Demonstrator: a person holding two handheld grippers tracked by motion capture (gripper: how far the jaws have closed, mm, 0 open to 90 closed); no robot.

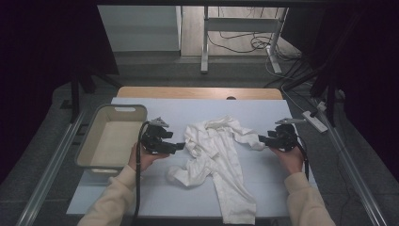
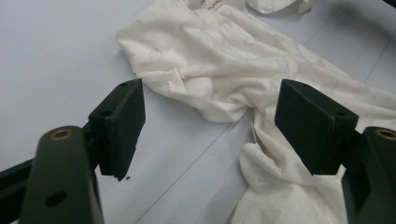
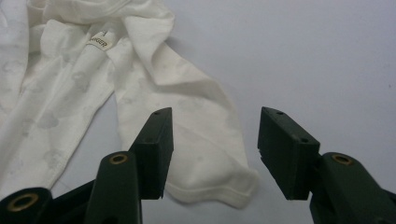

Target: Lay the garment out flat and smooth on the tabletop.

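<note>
Crumpled white garment (image 1: 216,155) lies mid-frame on the desk (image 1: 282,188); left gripper (image 1: 181,147) and right gripper (image 1: 261,139) flank it, fingers released, likely to spread it.

The high view looks forward and down over the table (image 1: 155,197). Each gripper view looks close along its jaws, low over the tabletop. All three share the white garment (image 1: 216,150) (image 2: 224,60) (image 3: 70,70).

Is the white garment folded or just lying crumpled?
Crumpled: the white garment lies bunched and twisted on the table, sleeves and legs sprawled.
</note>
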